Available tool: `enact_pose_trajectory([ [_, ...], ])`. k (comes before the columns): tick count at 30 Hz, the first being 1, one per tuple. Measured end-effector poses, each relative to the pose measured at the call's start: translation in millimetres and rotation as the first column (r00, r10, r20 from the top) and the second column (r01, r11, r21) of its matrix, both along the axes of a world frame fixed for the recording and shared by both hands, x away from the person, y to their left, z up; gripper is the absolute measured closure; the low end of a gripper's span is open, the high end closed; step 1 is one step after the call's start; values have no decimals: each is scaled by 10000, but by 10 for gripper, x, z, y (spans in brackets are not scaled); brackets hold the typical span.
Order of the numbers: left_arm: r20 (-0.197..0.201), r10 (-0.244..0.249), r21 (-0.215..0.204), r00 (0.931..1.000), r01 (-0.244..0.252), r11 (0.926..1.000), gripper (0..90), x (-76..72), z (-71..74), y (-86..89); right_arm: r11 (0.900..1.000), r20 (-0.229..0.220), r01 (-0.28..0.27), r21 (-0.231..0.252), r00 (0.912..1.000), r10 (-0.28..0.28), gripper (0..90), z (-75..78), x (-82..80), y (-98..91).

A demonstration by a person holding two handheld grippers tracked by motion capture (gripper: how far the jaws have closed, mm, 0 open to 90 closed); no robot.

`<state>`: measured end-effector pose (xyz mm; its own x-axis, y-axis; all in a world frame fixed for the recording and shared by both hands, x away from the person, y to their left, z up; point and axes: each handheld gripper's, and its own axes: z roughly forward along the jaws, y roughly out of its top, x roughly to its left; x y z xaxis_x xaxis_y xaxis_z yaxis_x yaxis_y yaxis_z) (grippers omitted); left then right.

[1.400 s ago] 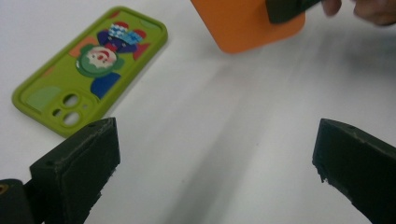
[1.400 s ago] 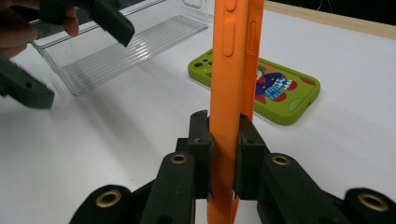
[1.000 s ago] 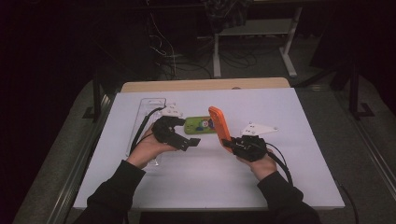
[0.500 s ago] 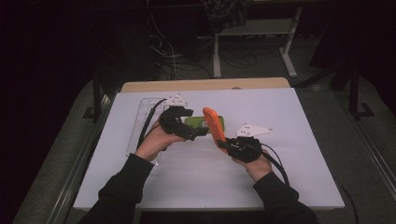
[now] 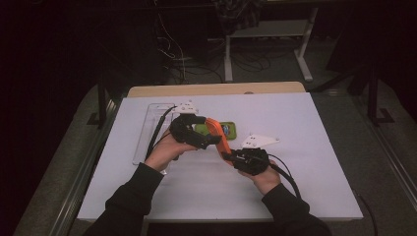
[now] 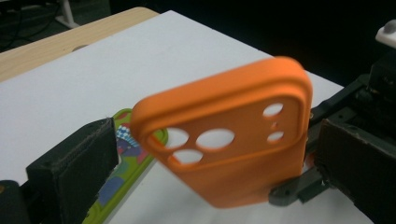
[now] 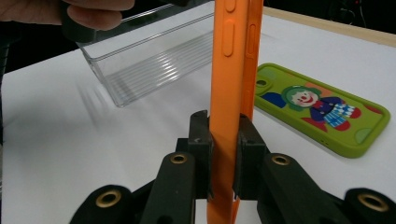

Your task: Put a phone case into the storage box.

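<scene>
While your right gripper [image 7: 223, 154] clamps the orange phone case [image 7: 231, 70], your left gripper's [image 6: 205, 158] jaws stand open around it, the green case [image 7: 322, 109] at two o'clock.

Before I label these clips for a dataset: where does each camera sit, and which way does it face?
High view: above the person's side, looking forward and down on the table; forearms, both hands, left gripper, right gripper.
Left gripper view: rides the left gripper, looks between its open jaws at the orange phone case.
Right gripper view: rides the right gripper, looks along jaws clamped on the orange case; fingers at top left.
Shared: both gripper views show the green clown case.
</scene>
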<state>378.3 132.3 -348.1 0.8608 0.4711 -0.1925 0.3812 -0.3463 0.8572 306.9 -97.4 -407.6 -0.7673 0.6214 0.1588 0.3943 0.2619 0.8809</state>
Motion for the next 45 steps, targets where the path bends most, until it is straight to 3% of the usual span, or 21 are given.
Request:
enact_pose_trajectory([
  [14, -215, 34, -295, 9998, -40, 9996, 0, -25, -49, -49, 9996, -44, -266, 39, 9996, 267, 782, -27, -39, 113],
  [19, -219, 39, -268, 9998, -45, 9996, 0, -27, -58, -59, 9997, -32, -227, -60, 9997, 227, 782, -48, -39, 122],
  [20, -59, -79, -190, 10000, 78, 9998, 0, -16, -57, -56, 9997, 1, -231, -65, 9997, 231, 782, -53, -36, 124],
  [31, -401, -78, -200, 9992, 70, 9998, 1, -14, -72, -68, 9993, -352, -234, -301, 9991, 223, 782, -123, -32, 167],
  [40, -528, 170, -428, 9985, -193, 9989, 129, -18, -54, -30, 9983, -310, -257, -523, 9992, 241, 782, -144, -37, 188],
  [45, -459, 96, -436, 9989, -116, 9990, 141, -28, -48, -30, 9981, -316, -262, -559, 9992, 244, 782, -146, -42, 194],
])
